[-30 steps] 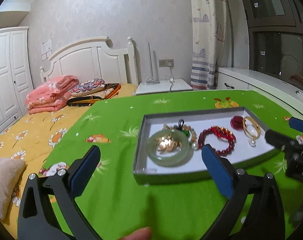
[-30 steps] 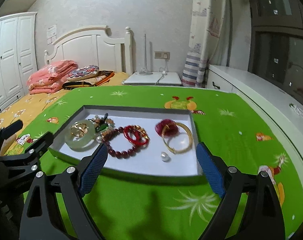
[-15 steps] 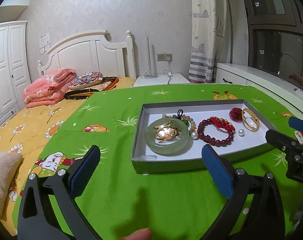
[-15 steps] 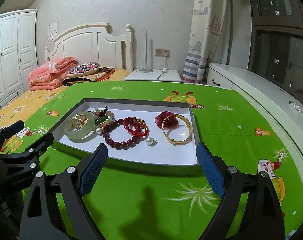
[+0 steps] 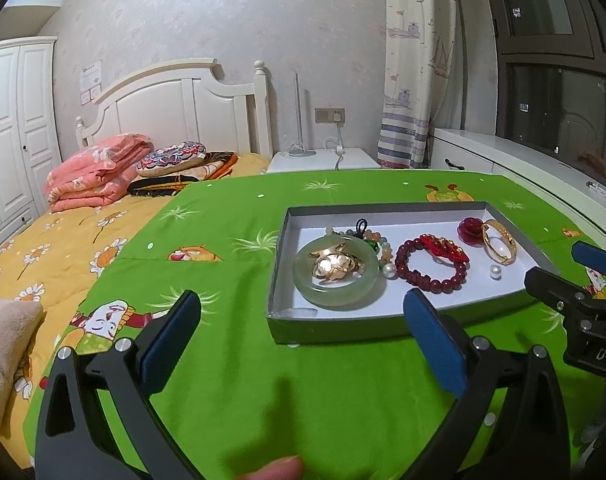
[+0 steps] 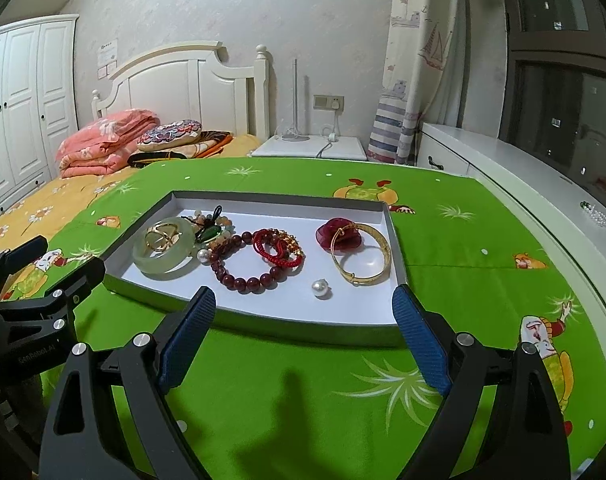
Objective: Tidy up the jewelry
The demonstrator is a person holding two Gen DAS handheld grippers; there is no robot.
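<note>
left gripper (image 5: 301,322) fingers apart | right gripper (image 6: 303,316) fingers apart | tray (image 6: 303,320) ahead | fingertip, probably a thumb (image 5: 277,468), at frame edge

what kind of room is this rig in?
Almost certainly a home bedroom: a bed with a white headboard and folded quilts, a white wardrobe, and a curtained window. The jewelry tray sits on a green cartoon-print cover.
</note>
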